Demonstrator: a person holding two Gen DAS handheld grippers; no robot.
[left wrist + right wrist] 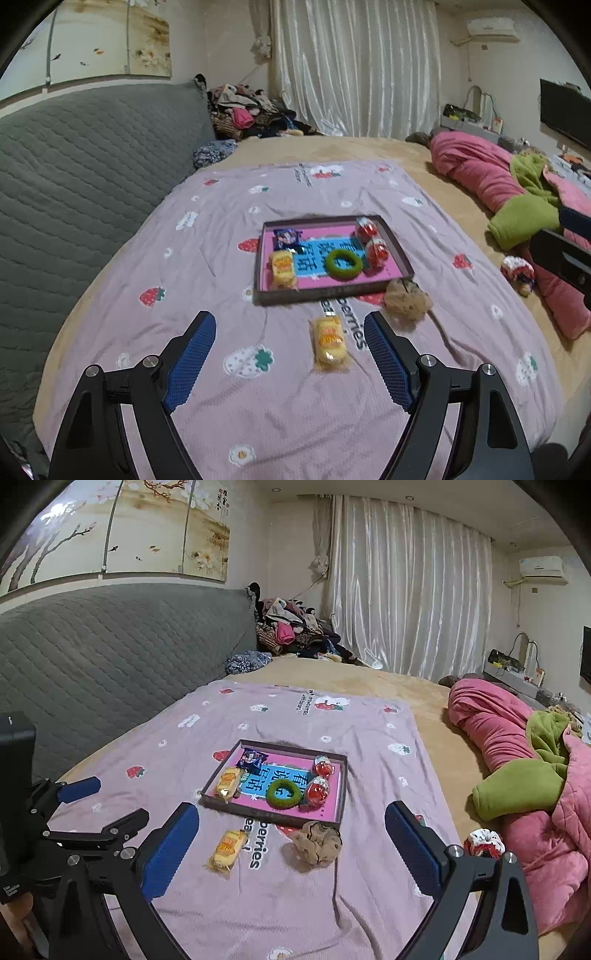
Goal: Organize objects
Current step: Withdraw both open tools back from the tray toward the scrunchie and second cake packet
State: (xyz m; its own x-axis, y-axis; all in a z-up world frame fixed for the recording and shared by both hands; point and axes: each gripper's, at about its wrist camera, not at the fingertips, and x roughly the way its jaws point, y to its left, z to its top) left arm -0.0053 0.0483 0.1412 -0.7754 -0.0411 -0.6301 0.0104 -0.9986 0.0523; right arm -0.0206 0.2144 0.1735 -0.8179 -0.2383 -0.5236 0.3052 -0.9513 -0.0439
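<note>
A dark tray (332, 292) (273, 818) with a pink floor lies on the strawberry-print sheet. It holds a yellow snack pack (282, 267), a purple packet (286, 238), a green ring (345, 262) (284, 793) and two red egg toys (376, 251). Another yellow snack pack (328, 345) (229, 849) and a brown scrunchie (408, 297) (317, 842) lie on the sheet just in front of the tray. My left gripper (290, 319) (118, 799) hovers open and empty above that loose pack. My right gripper (291, 808) is also open and empty, short of the tray.
A red-and-white scrunchie (519, 273) (484, 843) sits off the sheet beside a rolled pink quilt (495, 731) and green blanket (517, 790) on the right. A grey padded headboard (85, 166) runs along the left. Clothes are piled at the far corner (288, 631).
</note>
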